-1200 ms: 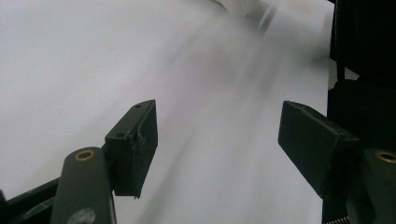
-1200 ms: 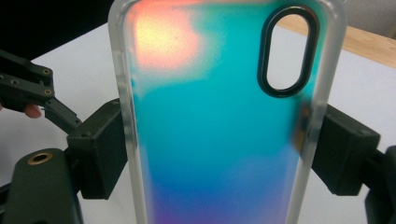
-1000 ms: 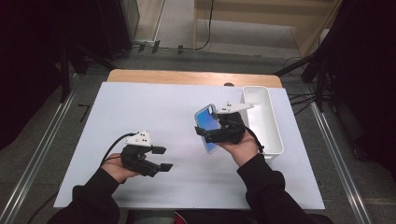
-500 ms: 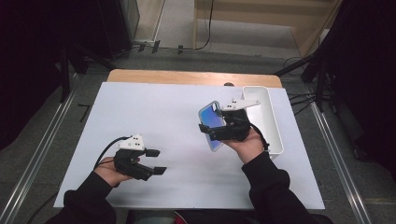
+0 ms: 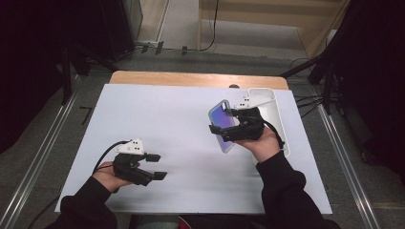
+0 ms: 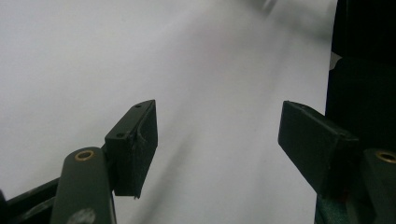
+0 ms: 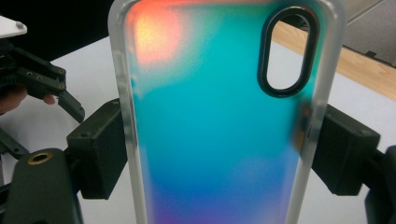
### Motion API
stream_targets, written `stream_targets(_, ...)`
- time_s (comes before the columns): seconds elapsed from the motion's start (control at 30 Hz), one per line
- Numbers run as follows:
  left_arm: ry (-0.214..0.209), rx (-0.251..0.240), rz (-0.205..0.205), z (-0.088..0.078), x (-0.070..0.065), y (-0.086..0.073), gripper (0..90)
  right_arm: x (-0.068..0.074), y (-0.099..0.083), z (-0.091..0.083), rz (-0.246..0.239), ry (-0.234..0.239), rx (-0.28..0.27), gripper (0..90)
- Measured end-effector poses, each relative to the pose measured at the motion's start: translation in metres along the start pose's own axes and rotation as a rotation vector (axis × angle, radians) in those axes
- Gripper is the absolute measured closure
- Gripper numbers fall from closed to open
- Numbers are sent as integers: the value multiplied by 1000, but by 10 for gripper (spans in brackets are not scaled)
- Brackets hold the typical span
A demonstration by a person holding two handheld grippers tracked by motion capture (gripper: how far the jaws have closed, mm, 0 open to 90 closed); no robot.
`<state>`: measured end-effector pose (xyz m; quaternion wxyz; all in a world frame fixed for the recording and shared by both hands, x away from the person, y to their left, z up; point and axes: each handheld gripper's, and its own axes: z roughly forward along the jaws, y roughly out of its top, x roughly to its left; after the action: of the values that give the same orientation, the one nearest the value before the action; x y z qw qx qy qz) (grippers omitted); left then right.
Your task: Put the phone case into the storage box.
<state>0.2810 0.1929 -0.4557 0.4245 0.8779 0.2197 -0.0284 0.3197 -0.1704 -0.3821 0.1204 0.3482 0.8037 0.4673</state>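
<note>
My right gripper [image 5: 220, 133] was clamped on a translucent phone case with frosted white edges and a back shading from orange through teal to violet [image 5: 223, 125]. In the right gripper view the two black pads [image 7: 100, 149] pressed against the case's [image 7: 219, 121] long sides, one on each edge, and the dark-rimmed oval camera cut-out [image 7: 288, 51] sat near its top right corner. The case stood roughly on end, lifted clear of the white tabletop [image 5: 176, 114], right of the table's middle. Just to its right, at the right edge of the table, lay a white rectangular plastic tray [image 5: 276, 112], its long side running from near to far; my right hand [image 5: 260, 143] was just beside the tray's left wall.

My left gripper [image 5: 155, 166] was low over the near left part of the table, well apart from the case, its jaws pointing right. In the left gripper view the pads [image 6: 133, 147] stood wide apart with nothing between them, bare white tabletop [image 6: 210, 93] showing through the gap. My left hand [image 5: 112, 174] held the gripper's body, and its black cable [image 5: 106, 153] looped off to the left. Beyond the far edge of the white surface ran a strip of light wood [image 5: 191, 78].
</note>
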Motion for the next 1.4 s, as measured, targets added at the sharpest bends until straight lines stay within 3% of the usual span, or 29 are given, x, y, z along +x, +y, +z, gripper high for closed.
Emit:
stream_targets(0.5,2,0,-3,-1,1,0,280,-16,3,-21,-32,39,18,149)
stream_targets(0.77,0,3,-5,-1,1,0,280,-24,1,-31,-45,58,53,149)
stream_targets(1.03,1,-2,-9,-1,2,-1,280,-35,-2,-40,-46,43,58,149)
stream_targets(1.4,1,6,-6,-1,1,0,280,-57,-10,-57,7,-9,43,148)
